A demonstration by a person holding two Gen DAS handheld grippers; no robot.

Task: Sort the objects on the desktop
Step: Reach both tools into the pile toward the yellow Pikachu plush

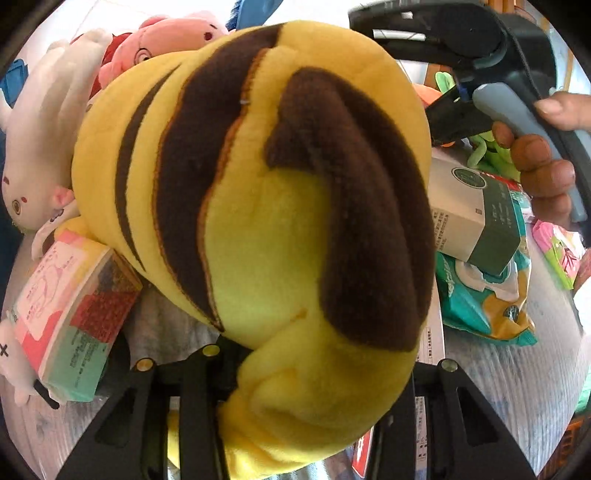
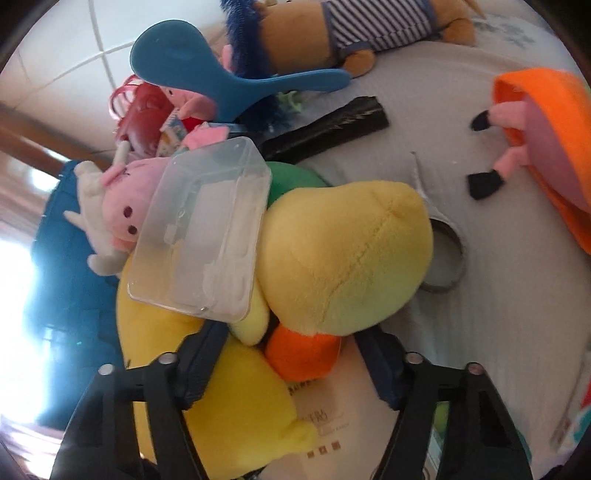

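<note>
A big yellow plush with dark brown stripes (image 1: 258,206) fills the left wrist view. My left gripper (image 1: 314,387) is shut on its lower end, one black finger on each side. In the right wrist view a pale yellow plush with an orange part (image 2: 343,254) lies on a white card. My right gripper (image 2: 291,365) is shut on it, the pads pressing into the yellow fabric with the orange part between them. A person's hand (image 1: 535,162) holds a grey handle at the upper right of the left wrist view.
A clear plastic box (image 2: 199,229) leans on the yellow plush. Pink and white plushes (image 2: 110,206), a blue spoon (image 2: 221,77), a striped-shirt plush (image 2: 354,33) and an orange plush (image 2: 546,147) lie around on grey cloth. A pink box (image 1: 70,306), a grey-green box (image 1: 476,214) and a wipes pack (image 1: 480,306) flank the striped plush.
</note>
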